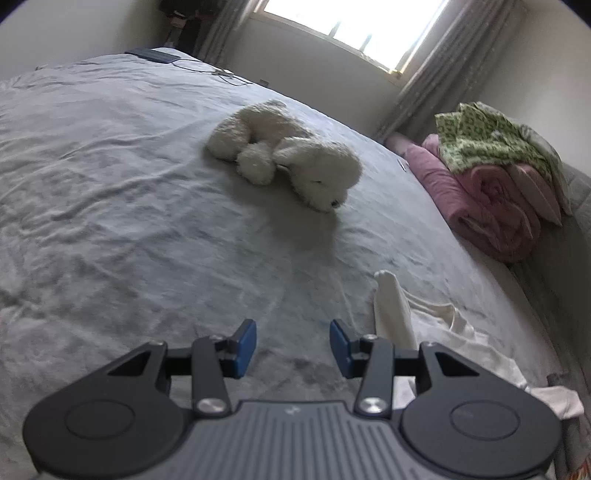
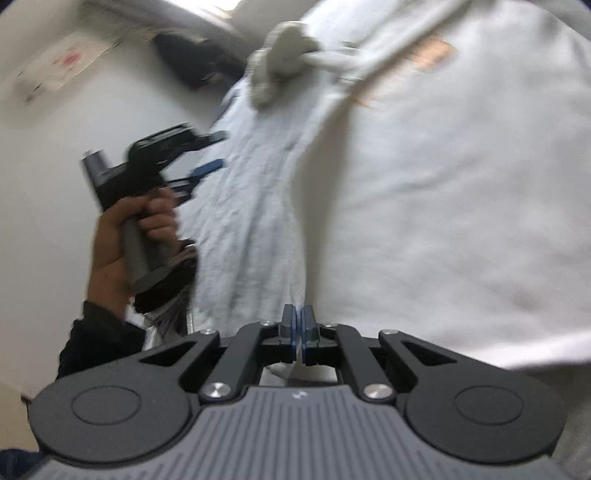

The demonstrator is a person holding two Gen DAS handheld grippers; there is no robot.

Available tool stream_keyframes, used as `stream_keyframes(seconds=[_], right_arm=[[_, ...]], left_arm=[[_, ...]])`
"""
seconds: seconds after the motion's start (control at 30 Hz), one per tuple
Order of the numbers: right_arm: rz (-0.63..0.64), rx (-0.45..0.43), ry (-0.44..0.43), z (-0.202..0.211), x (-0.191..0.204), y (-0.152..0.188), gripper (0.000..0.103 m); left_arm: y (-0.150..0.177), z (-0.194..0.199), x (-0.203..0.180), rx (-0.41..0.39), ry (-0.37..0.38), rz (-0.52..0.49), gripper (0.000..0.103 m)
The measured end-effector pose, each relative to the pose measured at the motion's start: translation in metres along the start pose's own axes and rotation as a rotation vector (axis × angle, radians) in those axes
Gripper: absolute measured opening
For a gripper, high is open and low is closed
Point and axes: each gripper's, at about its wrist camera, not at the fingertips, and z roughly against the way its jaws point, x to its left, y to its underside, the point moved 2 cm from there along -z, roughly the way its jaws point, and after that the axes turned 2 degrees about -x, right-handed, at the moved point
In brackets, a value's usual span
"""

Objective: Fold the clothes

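Left wrist view showed the left gripper (image 1: 293,345) hanging over the grey bed sheet (image 1: 110,192), its 2 blue pads (image 1: 246,343) spread apart with nothing between them. Beyond the gripper a white plush dog (image 1: 284,155) lay on its side on the sheet. Right of the gripper a white garment (image 1: 436,332) lay crumpled on the sheet, 1 narrow part of it standing up just beside the right finger. Farther right of the dog, at the bed's edge, sat a rolled pink blanket (image 1: 491,199) with a green patterned cloth (image 1: 484,140) on top. Behind the dog a bright window (image 1: 354,22) sat between grey curtains (image 1: 443,70), and a dark flat object with a cable (image 1: 153,55) lay at the sheet's far edge.

Right wrist view was blurred. The right gripper (image 2: 298,326) had its pads pressed together, pinching an edge of the white garment (image 2: 461,184), which filled the right side of the frame and hung or stretched ahead of the gripper. Faint orange print (image 2: 432,53) showed on it. Left of the garment the sheet (image 2: 240,192) and the dog (image 2: 284,55) were visible. Farther left a hand (image 2: 122,236) in a dark sleeve (image 2: 92,343) gripped the left gripper's handle, its jaws (image 2: 207,155) apart and empty.
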Motion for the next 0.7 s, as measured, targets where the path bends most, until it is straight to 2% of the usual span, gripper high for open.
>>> stream_keyframes(seconds=[0.03, 0.23, 0.3, 0.37, 0.4, 0.43, 0.47, 0.57, 0.6, 0.63, 0.7], right_arm=[[0.018, -0.002, 0.025, 0.000, 0.000, 0.002, 0.001], [0.093, -0.041, 0.037, 0.013, 0.012, 0.001, 0.002], [0.167, -0.055, 0.051, 0.016, 0.025, 0.002, 0.013], [0.191, -0.053, 0.043, 0.015, 0.034, 0.004, 0.015], [0.195, -0.045, 0.046, 0.012, 0.036, 0.005, 0.020], [0.198, -0.036, 0.051, 0.009, 0.038, 0.005, 0.034], [0.201, -0.027, 0.055, 0.006, 0.039, 0.006, 0.038], [0.238, 0.003, 0.097, -0.002, 0.039, 0.012, 0.038], [0.252, 0.013, 0.103, -0.003, 0.039, 0.014, 0.029], [0.273, 0.020, 0.108, -0.003, 0.041, 0.016, 0.012], [0.312, 0.020, 0.114, -0.003, 0.047, 0.019, 0.008]], left_arm=[[0.000, -0.001, -0.001, 0.001, -0.002, -0.006, 0.045], [0.001, -0.004, -0.003, 0.008, -0.007, -0.015, 0.045], [0.001, -0.004, -0.004, 0.008, -0.005, -0.015, 0.045], [0.001, -0.004, -0.004, 0.010, -0.002, -0.014, 0.045], [0.002, -0.004, -0.004, 0.011, 0.001, -0.014, 0.045], [0.002, -0.004, -0.005, 0.013, 0.003, -0.016, 0.045], [0.002, -0.005, -0.006, 0.014, 0.005, -0.018, 0.045], [0.003, -0.005, -0.008, 0.016, 0.007, -0.022, 0.045], [0.003, -0.005, -0.008, 0.017, 0.008, -0.022, 0.045], [0.003, -0.005, -0.008, 0.018, 0.008, -0.021, 0.045], [0.003, -0.005, -0.009, 0.019, 0.007, -0.021, 0.045]])
